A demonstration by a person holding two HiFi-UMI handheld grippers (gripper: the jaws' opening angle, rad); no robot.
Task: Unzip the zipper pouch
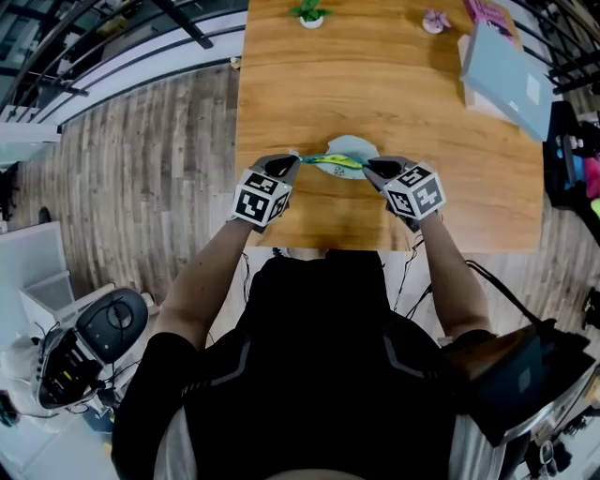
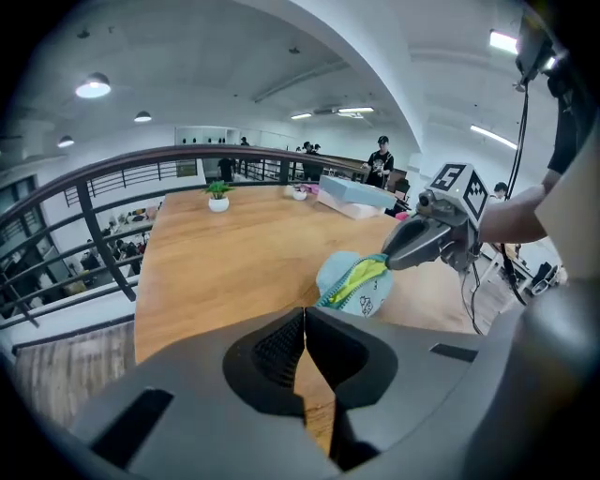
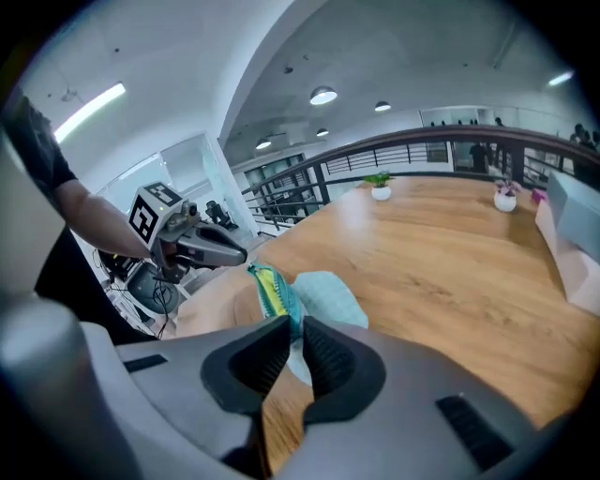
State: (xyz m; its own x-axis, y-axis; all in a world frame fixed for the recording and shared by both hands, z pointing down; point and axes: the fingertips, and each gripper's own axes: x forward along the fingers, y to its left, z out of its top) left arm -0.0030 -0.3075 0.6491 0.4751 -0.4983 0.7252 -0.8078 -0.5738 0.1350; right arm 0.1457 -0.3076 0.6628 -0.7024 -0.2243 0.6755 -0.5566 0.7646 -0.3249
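A light blue zipper pouch (image 1: 349, 148) is held just above the wooden table (image 1: 281, 84) near its front edge. Its teal zipper with yellow lining (image 2: 361, 274) gapes along the top. My left gripper (image 1: 296, 159) is shut on the thin teal zipper end at the pouch's left; in the left gripper view the strip runs right into the closed jaws (image 2: 305, 314). My right gripper (image 1: 367, 167) is shut on the pouch's right end, with teal fabric pinched between its pads (image 3: 295, 328). Each gripper shows in the other's view: the left gripper (image 3: 246, 258), the right gripper (image 2: 386, 258).
A small potted plant (image 1: 309, 14) and a pink object (image 1: 433, 21) stand at the table's far edge. A blue-grey box (image 1: 506, 66) lies at the far right. The table's front edge runs just below the grippers. A dark railing (image 2: 112, 178) borders the left side.
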